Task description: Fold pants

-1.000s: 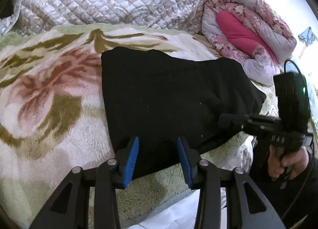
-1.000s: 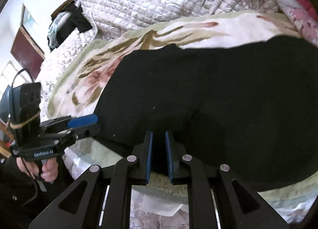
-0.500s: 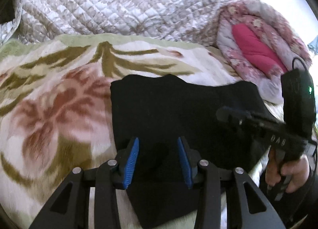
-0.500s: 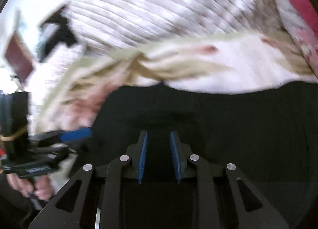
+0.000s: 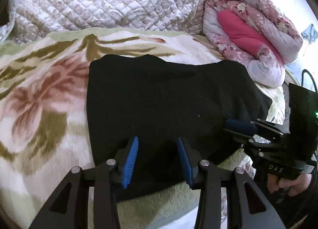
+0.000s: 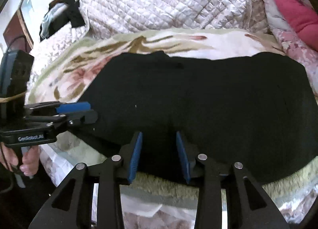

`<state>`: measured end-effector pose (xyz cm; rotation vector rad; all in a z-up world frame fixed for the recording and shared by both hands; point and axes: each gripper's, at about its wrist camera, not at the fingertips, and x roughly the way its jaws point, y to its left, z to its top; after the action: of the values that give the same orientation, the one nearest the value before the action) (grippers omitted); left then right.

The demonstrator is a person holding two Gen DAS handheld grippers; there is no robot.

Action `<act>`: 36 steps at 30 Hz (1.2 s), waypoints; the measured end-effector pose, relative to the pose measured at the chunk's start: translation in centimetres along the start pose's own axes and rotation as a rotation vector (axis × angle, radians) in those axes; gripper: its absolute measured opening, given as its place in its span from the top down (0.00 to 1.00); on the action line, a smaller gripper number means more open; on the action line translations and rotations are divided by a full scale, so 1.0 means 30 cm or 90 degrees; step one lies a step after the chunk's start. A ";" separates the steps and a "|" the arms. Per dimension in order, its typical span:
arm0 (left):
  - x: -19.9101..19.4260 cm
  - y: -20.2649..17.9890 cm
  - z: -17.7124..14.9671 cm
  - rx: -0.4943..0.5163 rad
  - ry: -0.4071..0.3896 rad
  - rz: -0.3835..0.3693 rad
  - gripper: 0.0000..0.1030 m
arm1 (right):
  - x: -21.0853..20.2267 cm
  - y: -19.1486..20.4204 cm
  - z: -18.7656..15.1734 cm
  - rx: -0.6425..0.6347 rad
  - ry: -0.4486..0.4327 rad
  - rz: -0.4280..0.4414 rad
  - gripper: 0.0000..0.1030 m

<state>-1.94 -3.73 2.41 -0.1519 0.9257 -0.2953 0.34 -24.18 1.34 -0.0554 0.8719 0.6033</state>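
The black pants (image 5: 165,99) lie folded into a wide flat rectangle on a floral fleece blanket (image 5: 39,93); they also show in the right wrist view (image 6: 198,99). My left gripper (image 5: 157,149) is open, its blue pads spread over the near left edge of the pants with nothing between them. My right gripper (image 6: 158,145) is open over the near edge further right and holds nothing. Each gripper shows in the other's view: the right one (image 5: 238,125) at the pants' right end, the left one (image 6: 79,109) at their left end.
A quilted pale bedspread (image 5: 109,0) covers the bed behind the blanket. A rolled pink floral duvet (image 5: 248,28) lies at the back right. Dark clothes (image 6: 61,18) and a wooden frame (image 6: 14,28) are at the far left. The bed edge runs just below the grippers.
My right gripper was nearly shut a second ago and has opened wide. Both grippers dipped forward over the pants, then drew back to the near edge. The pants lie flat.
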 end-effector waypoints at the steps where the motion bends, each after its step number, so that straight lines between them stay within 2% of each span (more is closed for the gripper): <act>1: -0.003 -0.007 -0.007 0.004 0.001 0.004 0.56 | -0.003 0.006 0.000 -0.004 0.002 -0.008 0.65; 10: -0.010 -0.034 -0.040 0.022 -0.009 0.043 0.55 | -0.031 0.003 -0.007 0.005 0.005 -0.037 0.64; 14: -0.035 -0.022 -0.047 0.009 -0.005 0.037 0.55 | -0.090 -0.060 -0.008 0.056 0.000 -0.084 0.62; 19: -0.068 0.007 -0.057 -0.014 0.000 0.025 0.55 | -0.238 -0.273 -0.042 0.253 -0.071 -0.100 0.56; 21: -0.076 0.003 -0.054 -0.012 -0.001 0.028 0.55 | -0.298 -0.360 -0.066 0.333 -0.105 -0.113 0.44; 23: -0.074 0.002 -0.047 -0.017 0.002 0.028 0.55 | -0.333 -0.433 -0.090 0.409 -0.121 -0.119 0.40; 26: -0.069 0.003 -0.039 -0.024 0.005 0.027 0.55 | -0.345 -0.513 -0.128 0.506 -0.120 -0.089 0.39; 29: -0.068 0.002 -0.031 -0.027 0.006 0.024 0.55 | -0.323 -0.555 -0.155 0.563 -0.113 -0.054 0.39; 36: -0.070 0.004 -0.016 -0.029 0.006 0.027 0.55 | -0.262 -0.622 -0.132 0.614 -0.108 -0.036 0.38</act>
<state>-3.48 -2.97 3.69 -0.1728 0.9443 -0.2358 3.38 -44.58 0.91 0.8288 0.9147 0.0850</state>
